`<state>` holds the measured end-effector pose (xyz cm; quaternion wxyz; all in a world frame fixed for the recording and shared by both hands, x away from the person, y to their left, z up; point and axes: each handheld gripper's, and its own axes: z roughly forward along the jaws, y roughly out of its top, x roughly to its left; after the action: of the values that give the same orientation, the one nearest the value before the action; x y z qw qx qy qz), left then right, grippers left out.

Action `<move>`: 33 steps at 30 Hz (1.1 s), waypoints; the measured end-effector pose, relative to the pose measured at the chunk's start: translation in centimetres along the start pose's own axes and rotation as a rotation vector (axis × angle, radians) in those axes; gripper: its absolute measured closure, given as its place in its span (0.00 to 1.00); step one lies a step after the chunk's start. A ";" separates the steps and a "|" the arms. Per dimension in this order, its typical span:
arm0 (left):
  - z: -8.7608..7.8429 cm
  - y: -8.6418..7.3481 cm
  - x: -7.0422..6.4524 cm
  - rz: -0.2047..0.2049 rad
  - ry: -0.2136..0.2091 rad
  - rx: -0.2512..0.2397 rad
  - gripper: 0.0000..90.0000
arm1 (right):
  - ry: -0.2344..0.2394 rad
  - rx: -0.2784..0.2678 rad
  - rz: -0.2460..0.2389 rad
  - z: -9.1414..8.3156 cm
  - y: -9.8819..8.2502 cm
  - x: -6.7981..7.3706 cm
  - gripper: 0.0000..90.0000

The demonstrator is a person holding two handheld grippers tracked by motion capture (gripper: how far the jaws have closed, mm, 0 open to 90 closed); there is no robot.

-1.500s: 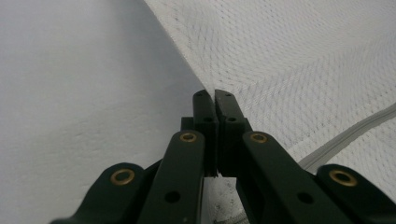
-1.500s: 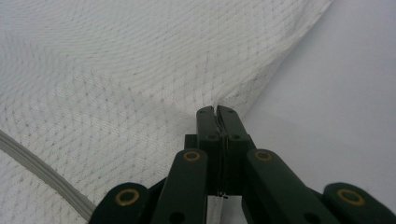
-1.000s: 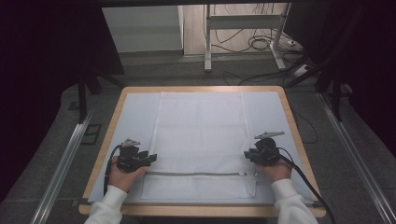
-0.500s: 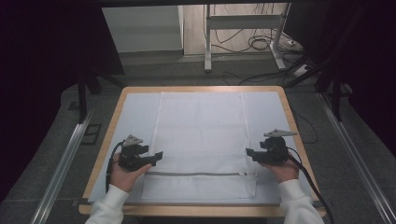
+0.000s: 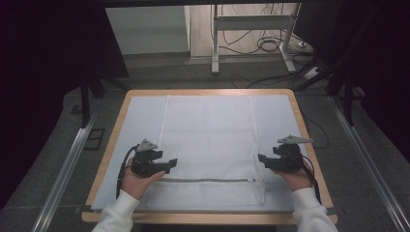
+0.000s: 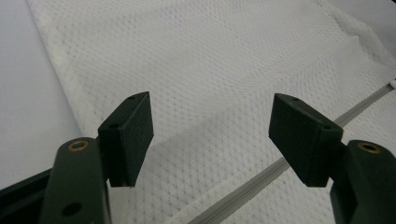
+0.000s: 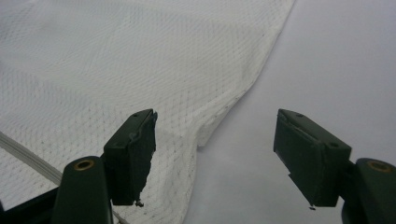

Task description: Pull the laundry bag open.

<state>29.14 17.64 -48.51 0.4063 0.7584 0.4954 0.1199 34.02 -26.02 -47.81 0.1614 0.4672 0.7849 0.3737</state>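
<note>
A white mesh laundry bag lies flat on the white-covered table, its grey zipper running across near the front. My left gripper hovers open at the bag's left edge, just above the zipper. In the left gripper view, the mesh and zipper lie under the spread jaws of my left gripper. My right gripper is open by the bag's right edge. The right gripper view shows the bag's edge between the jaws of my right gripper, nothing held.
The table has a wooden rim. Beyond it are a metal stand and cables on the floor. Rails run along both sides of the table.
Both grippers have moved a little away from me and outward from the zipper, toward the bag's side edges. Both stay open.
</note>
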 end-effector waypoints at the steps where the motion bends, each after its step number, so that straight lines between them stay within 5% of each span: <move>1: 0.0 0.1 -0.2 0.001 -0.004 -0.002 0.34 | 0.002 0.002 -0.001 0.1 0.0 0.1 0.32; 14: 1.0 1.0 -3.1 0.034 -0.060 0.001 0.34 | -0.006 -0.001 -0.003 0.0 -0.5 -0.2 0.32; 33: 2.2 1.5 -5.4 0.045 -0.116 0.024 0.33 | -0.030 -0.003 0.001 0.0 -0.7 -0.7 0.32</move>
<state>28.87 11.69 -47.63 0.4225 0.7797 0.4553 0.0790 33.94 -26.78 -48.38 0.1736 0.4727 0.7816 0.3681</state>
